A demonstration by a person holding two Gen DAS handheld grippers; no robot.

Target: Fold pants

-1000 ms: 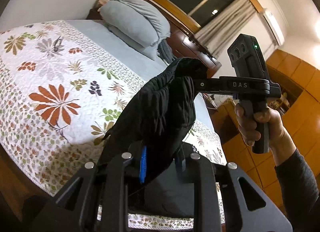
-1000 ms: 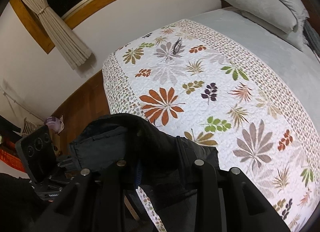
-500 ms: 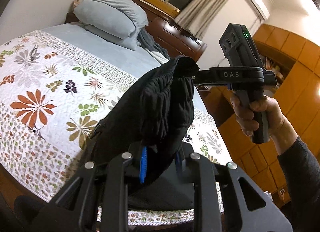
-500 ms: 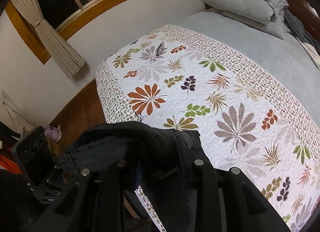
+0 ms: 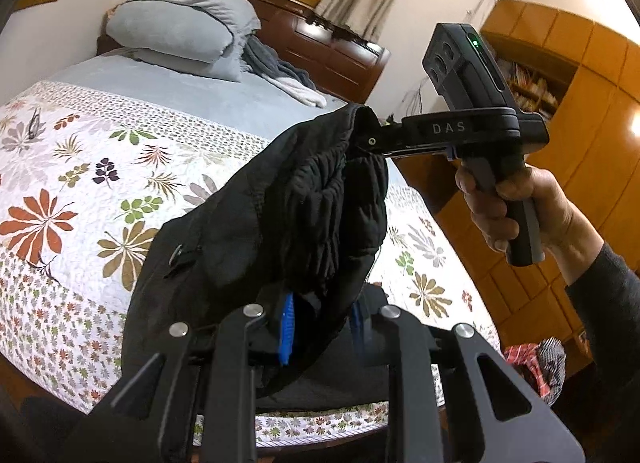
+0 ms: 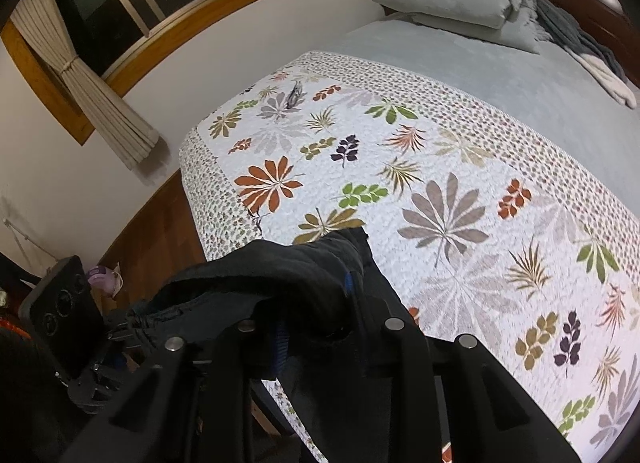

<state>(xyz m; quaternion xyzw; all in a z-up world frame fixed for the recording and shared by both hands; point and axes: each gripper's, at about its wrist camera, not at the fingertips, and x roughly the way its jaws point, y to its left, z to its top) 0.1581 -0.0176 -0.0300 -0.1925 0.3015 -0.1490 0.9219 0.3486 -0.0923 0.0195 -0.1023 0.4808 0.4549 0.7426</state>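
On the left, the floral quilt [image 5: 80, 191] covers the near part of the bed, with 2 grey pillows [image 5: 180, 23] at the far end. The black pants [image 5: 280, 215] hang bunched above its near edge. The left gripper [image 5: 320, 323] is clamped narrowly on the cloth. To the right, the right gripper [image 5: 366, 141], gripped by a hand [image 5: 516, 207], pinches the waistband, probably its hem.

Black pants [image 6: 280, 279] bunched between fingers [image 6: 280, 339] above quilt [image 6: 460, 183].
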